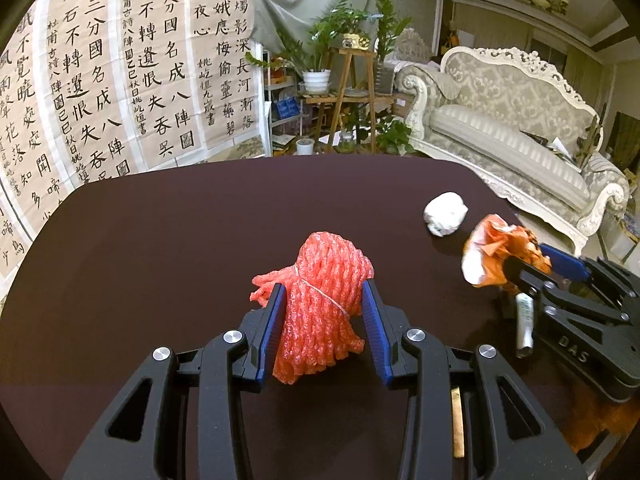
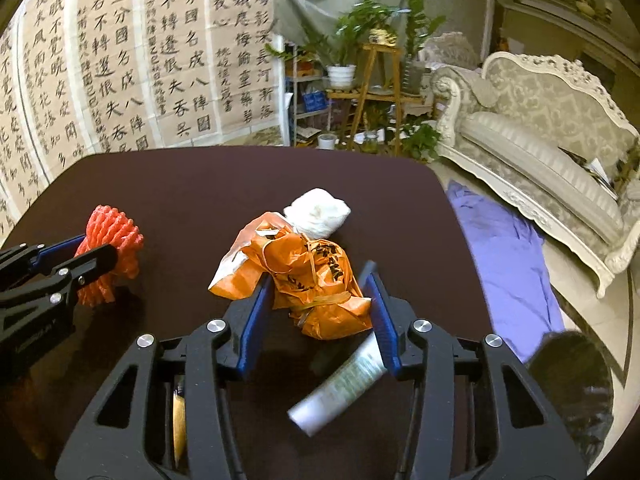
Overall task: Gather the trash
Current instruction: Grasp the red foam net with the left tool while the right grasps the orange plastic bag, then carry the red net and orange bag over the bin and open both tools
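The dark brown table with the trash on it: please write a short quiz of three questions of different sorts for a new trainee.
1. True or false: the left gripper has its blue fingers on both sides of the red foam net bundle.
2. Which thing lies between the fingers of the right gripper?
A. the crumpled white paper ball
B. the crumpled orange plastic bag
C. the white squeeze tube
3. Fill in: on the dark brown table, the white paper ball lies just ______ the orange bag, seen from the right wrist.

Key: 1 true; 2 B; 3 behind.
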The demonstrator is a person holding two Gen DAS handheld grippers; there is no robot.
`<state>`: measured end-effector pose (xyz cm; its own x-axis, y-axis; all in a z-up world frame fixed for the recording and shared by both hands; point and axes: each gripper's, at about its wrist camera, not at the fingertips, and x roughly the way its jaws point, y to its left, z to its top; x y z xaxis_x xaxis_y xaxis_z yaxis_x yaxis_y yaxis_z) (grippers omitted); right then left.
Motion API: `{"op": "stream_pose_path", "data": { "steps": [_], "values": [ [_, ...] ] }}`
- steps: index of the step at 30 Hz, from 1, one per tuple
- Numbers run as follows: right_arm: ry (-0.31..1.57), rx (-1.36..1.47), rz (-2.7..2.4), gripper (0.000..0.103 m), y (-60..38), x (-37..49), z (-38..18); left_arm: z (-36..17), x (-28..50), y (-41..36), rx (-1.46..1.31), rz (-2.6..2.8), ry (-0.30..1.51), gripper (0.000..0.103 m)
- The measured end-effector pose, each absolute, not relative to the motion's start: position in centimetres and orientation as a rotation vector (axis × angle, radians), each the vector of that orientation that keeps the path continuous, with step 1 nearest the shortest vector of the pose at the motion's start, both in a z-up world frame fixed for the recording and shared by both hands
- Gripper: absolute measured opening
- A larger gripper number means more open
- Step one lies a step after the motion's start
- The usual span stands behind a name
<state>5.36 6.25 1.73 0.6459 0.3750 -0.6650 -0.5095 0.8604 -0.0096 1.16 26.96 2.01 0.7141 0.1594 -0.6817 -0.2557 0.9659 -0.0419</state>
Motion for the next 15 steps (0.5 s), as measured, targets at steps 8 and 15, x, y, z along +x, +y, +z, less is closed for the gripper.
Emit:
{"op": "stream_pose_path", "data": {
  "steps": [8,15],
  "values": [
    [0.699,-0.14,0.408,0.046,0.4,2.2,2.0,3.4,-1.2,23.3,-0.119,0.171,0.696,0.039],
    [0.687,-0.094,0.312,0.046,-5.0,0.1,2.0,4.2,-2.8,18.7,-0.091,0.094,0.673,0.039]
  ]
}}
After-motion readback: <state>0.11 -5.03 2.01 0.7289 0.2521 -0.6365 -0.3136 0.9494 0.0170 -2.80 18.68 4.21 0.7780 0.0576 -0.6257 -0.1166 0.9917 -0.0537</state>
